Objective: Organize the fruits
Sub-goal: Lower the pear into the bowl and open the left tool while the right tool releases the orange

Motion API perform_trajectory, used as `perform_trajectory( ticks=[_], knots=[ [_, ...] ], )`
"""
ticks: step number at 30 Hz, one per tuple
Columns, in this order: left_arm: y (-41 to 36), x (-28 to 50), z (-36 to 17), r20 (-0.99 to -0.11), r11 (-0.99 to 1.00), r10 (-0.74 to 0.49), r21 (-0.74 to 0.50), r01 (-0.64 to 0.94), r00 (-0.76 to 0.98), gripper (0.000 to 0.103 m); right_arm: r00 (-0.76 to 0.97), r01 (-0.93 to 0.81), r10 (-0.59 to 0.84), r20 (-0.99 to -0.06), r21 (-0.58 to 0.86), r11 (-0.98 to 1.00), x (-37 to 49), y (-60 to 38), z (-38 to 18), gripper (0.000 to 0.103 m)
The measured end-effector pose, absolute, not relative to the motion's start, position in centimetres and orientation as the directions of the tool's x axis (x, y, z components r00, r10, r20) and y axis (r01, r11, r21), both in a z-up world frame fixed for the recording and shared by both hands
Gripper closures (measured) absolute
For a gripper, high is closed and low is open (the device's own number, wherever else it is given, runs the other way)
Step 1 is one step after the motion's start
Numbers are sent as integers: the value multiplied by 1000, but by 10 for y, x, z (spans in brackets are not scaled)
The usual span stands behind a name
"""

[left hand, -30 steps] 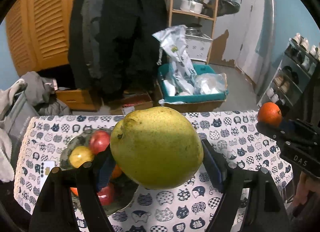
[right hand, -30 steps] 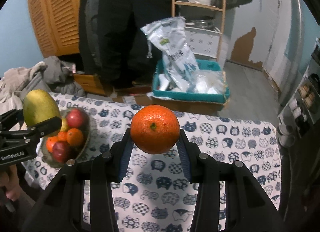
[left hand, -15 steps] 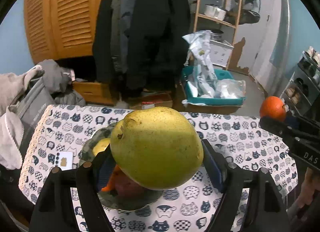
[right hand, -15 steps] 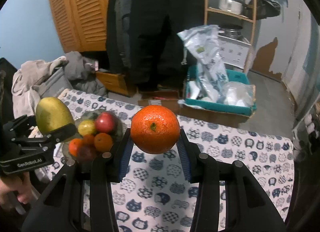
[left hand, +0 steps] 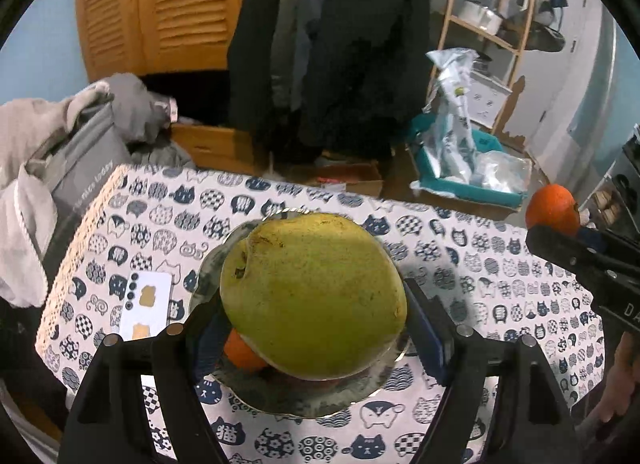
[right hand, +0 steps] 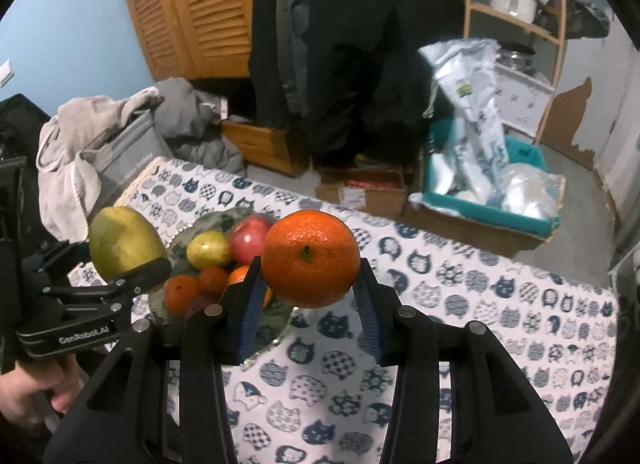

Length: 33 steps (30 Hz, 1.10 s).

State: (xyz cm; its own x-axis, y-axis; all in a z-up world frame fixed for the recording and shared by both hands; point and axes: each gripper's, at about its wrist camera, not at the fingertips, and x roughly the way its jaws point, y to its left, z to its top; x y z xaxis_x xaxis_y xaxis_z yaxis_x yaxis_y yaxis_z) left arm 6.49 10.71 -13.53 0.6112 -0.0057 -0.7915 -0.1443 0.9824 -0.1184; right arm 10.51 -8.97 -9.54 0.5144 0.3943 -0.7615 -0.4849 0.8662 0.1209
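Left gripper point(left hand: 316, 320) fingers clamped on a large green pear point(left hand: 314, 296), held above the fruit bowl point(right hand: 208, 220) on the cat-print desk point(right hand: 460, 296), right gripper point(right hand: 310, 296) fingers closed on an orange point(right hand: 310, 258), held beside the bowl, above the desk.

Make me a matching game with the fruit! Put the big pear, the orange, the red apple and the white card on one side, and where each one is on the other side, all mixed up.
Things:
1. big pear
2. orange
3. red apple
4. white card

Places:
A. flat on the cat tablecloth
B. in the right gripper
C. in the bowl
D. in the left gripper

Pairs: 1-D, 2-B, 3-C, 4-A
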Motion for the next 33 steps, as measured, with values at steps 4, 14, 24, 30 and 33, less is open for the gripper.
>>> perform_trajectory(
  ticks=[4, 14, 24, 30, 33],
  knots=[
    [119, 72, -157, -821, 980, 2, -113, -166, 570, 22, 473, -493, 401, -785, 141, 859, 114, -73, -114, 60],
    [137, 86, -198, -868, 970, -16, -134, -203, 497, 22, 400, -525, 391, -829, 143, 839, 123, -37, -153, 60],
    [138, 95, -227, -904, 966, -54, -155, -207, 424, 22, 358, -531, 371, -857, 140, 836, 128, -25, -180, 60],
    [145, 99, -236, -907, 957, -81, -187, -223, 413, 22, 345, -525, 372, -862, 152, 837, 132, -24, -186, 60],
    [150, 102, -238, -908, 946, -101, -213, -243, 406, 21, 339, -525, 374, -863, 157, 837, 134, -24, -188, 60]
  ],
)
